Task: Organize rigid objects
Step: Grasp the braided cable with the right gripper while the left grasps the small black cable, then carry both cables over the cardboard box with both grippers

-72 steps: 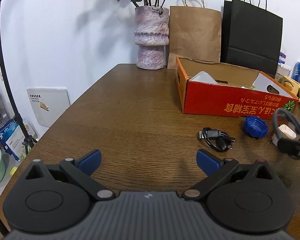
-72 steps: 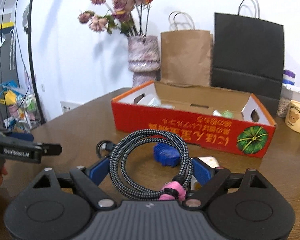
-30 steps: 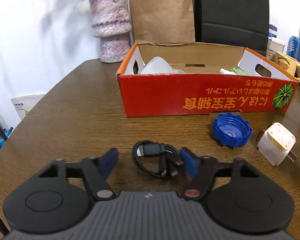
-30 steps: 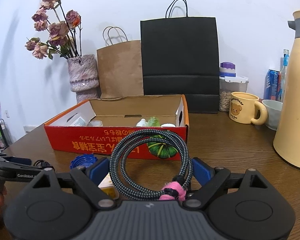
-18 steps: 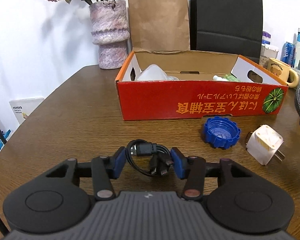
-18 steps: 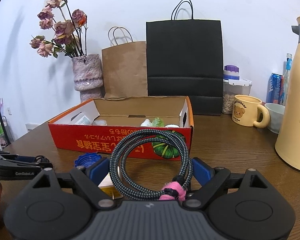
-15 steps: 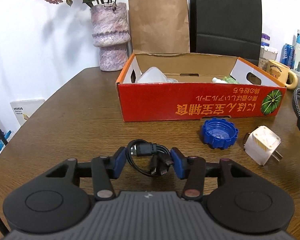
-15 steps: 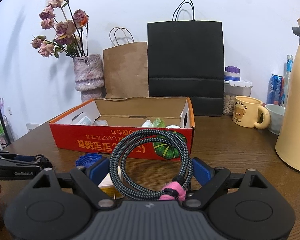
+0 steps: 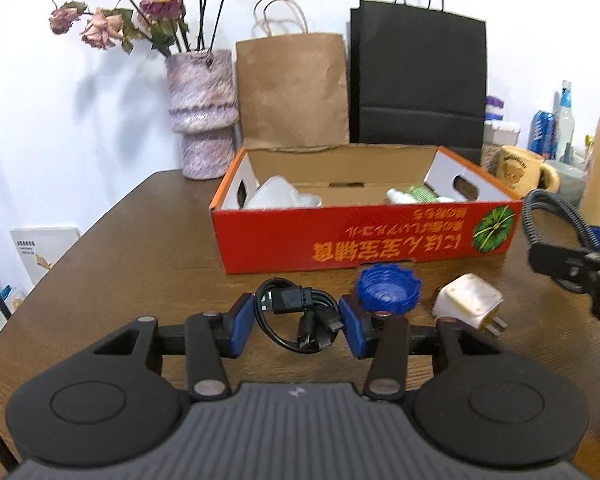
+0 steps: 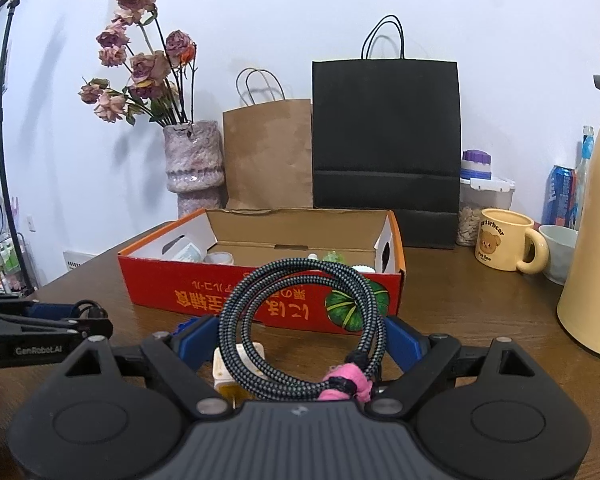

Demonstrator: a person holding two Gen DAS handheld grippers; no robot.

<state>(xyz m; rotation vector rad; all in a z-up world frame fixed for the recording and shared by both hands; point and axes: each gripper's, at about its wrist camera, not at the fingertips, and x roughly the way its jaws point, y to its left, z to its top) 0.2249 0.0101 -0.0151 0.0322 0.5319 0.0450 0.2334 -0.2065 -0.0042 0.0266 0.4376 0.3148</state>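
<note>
My left gripper (image 9: 298, 322) has its blue pads against both sides of a coiled black USB cable (image 9: 296, 312), and its jaws are still closing on it just above the wooden table (image 9: 140, 264). A blue bottle cap (image 9: 388, 288) and a white plug adapter (image 9: 470, 304) lie just beyond, in front of the red cardboard box (image 9: 360, 236). My right gripper (image 10: 300, 340) is shut on a braided black-and-white cable coil (image 10: 300, 276) with a pink tie (image 10: 346, 386). That gripper hovers above the plug adapter (image 10: 236, 364), facing the box (image 10: 260, 292).
The box holds a white container (image 9: 276, 196) and small bottles (image 9: 416, 194). Behind it stand a vase of dried roses (image 9: 202, 136), a brown bag (image 9: 292, 92) and a black bag (image 9: 418, 84). A mug (image 10: 504, 244), bowl, cans and tall cream thermos (image 10: 592, 240) crowd the right.
My left gripper came up to the black cable, closed its pads onto it and rose slightly with it. The right gripper kept its hold on the braided coil and hardly moved.
</note>
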